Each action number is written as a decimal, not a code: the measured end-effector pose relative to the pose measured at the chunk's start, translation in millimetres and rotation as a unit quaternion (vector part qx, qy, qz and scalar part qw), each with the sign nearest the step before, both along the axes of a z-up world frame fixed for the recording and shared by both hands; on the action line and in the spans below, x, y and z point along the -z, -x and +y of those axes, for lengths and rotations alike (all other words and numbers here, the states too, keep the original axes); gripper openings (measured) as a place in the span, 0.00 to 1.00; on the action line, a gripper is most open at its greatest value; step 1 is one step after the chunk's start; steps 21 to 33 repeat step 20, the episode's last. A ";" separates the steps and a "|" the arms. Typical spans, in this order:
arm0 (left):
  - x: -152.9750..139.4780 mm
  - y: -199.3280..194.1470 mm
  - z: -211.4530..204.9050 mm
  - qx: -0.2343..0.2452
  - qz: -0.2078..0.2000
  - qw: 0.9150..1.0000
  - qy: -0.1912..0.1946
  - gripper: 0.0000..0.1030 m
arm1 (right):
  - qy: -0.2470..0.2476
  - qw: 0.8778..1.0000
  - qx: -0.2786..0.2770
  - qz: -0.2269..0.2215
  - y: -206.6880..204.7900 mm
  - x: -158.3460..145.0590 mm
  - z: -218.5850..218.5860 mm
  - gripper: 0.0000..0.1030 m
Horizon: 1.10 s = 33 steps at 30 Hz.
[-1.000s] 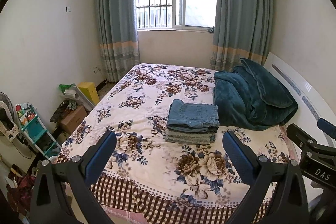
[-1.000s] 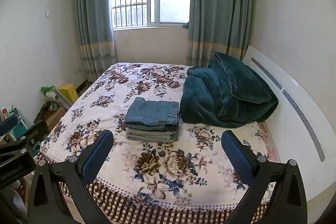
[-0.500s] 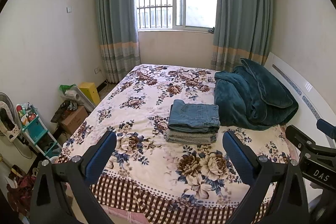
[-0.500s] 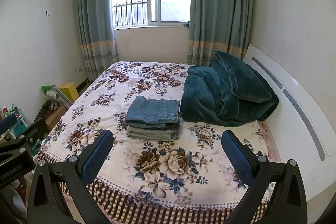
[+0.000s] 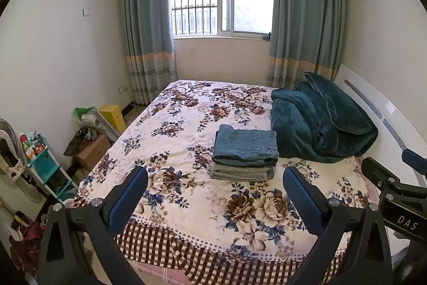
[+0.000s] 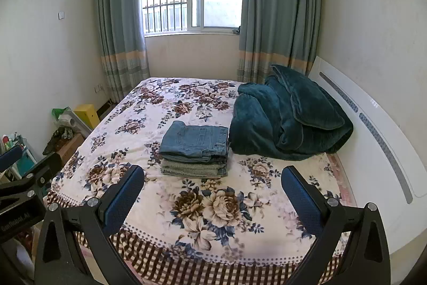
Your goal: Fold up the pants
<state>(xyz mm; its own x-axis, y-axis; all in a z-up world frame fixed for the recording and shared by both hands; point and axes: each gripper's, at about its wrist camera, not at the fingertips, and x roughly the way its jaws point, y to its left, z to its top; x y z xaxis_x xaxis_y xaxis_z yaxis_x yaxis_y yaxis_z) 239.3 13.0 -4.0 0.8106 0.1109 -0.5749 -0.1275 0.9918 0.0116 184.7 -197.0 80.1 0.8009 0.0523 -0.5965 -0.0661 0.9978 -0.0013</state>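
A folded pair of blue jeans (image 5: 246, 144) lies on top of a folded grey-green pair (image 5: 241, 172), stacked on the floral bed (image 5: 186, 140). The stack also shows in the right wrist view, blue jeans (image 6: 196, 140) above the grey-green pair (image 6: 193, 168). My left gripper (image 5: 214, 194) is open and empty, held back above the near edge of the bed. My right gripper (image 6: 212, 191) is open and empty, likewise well short of the stack. The right gripper's body shows at the right of the left wrist view (image 5: 395, 188).
A bunched teal blanket (image 5: 320, 122) lies right of the stack, against the white headboard (image 5: 381, 108). Left of the bed stand a cardboard box (image 5: 93, 151), a yellow box (image 5: 113, 116), a small teal shelf rack (image 5: 45, 172) and a fan (image 5: 8, 148). Window and curtains are behind.
Both grippers have drifted slightly back and up from the bed; the view is nearly the same. The stack has not moved.
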 end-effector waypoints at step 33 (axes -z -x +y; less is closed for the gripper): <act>0.7 1.0 2.1 0.002 -0.003 1.000 0.001 1.00 | 0.001 1.000 -0.003 -0.001 -0.1 3.1 0.2 1.00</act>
